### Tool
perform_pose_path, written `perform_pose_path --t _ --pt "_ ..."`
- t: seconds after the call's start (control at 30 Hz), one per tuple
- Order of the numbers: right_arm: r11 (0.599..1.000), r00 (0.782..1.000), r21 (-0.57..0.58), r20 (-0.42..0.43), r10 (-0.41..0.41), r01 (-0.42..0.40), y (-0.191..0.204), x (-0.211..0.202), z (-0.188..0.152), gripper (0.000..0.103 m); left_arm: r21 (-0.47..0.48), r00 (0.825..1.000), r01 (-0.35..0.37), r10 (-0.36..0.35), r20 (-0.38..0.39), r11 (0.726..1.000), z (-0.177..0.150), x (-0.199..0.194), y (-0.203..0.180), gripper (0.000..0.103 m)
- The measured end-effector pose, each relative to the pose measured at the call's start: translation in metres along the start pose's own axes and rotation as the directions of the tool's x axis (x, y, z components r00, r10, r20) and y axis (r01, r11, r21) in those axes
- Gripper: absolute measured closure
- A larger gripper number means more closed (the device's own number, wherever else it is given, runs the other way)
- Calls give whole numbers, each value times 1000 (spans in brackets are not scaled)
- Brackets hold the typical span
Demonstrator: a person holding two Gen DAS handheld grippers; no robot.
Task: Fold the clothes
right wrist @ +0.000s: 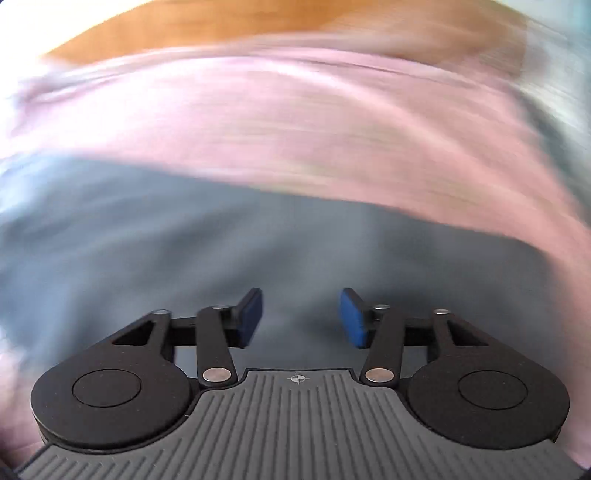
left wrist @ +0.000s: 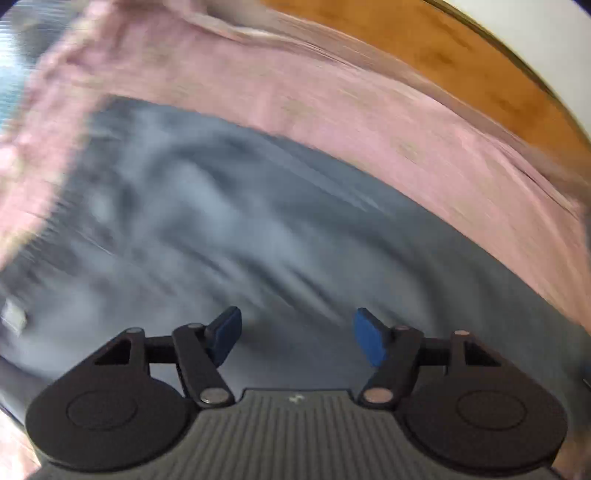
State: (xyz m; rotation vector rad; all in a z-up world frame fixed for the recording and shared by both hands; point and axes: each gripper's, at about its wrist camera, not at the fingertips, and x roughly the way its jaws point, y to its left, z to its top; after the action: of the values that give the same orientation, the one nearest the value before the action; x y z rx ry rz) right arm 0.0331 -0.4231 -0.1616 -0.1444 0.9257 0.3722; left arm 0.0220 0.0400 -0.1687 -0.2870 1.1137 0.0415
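While both views smear, the left gripper (left wrist: 297,334) and right gripper (right wrist: 301,317) hang with jaws spread and empty above the grey garment (left wrist: 229,229); before pinching, steady them over a hem, clear of the pink cloth (left wrist: 332,122) beyond

**Wood and white at the edges**

A brown wooden surface (left wrist: 461,55) shows along the top of both blurred views (right wrist: 207,26). Beyond it, in the left wrist view, a white band (left wrist: 546,48) curves across the upper right corner; what it is cannot be told.
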Motion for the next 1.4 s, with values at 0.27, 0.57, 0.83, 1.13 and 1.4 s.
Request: perform_pose_path --t 0.27,0.57,0.83,1.13,1.4 --pt "992 997 -121 -64 -33 25 -34 4 -56 33 -143 989 -150 150 -8 978 -49 -14 77 99" --pt "957 952 85 -159 -263 278 -193 -47 -82 41 -404 943 -306 333 -1 862 -55 -52 190 79" --pt "995 995 -8 11 -96 96 -112 6 17 26 -172 975 -209 220 45 963 -11 5 41 22" --pt "912 944 246 -116 -309 329 -185 11 -17 35 -221 960 -260 276 44 940 -24 -2 56 15" --pt "928 944 179 -107 -312 327 -155 -16 -62 16 -483 917 -359 398 -25 798 -62 -69 168 18"
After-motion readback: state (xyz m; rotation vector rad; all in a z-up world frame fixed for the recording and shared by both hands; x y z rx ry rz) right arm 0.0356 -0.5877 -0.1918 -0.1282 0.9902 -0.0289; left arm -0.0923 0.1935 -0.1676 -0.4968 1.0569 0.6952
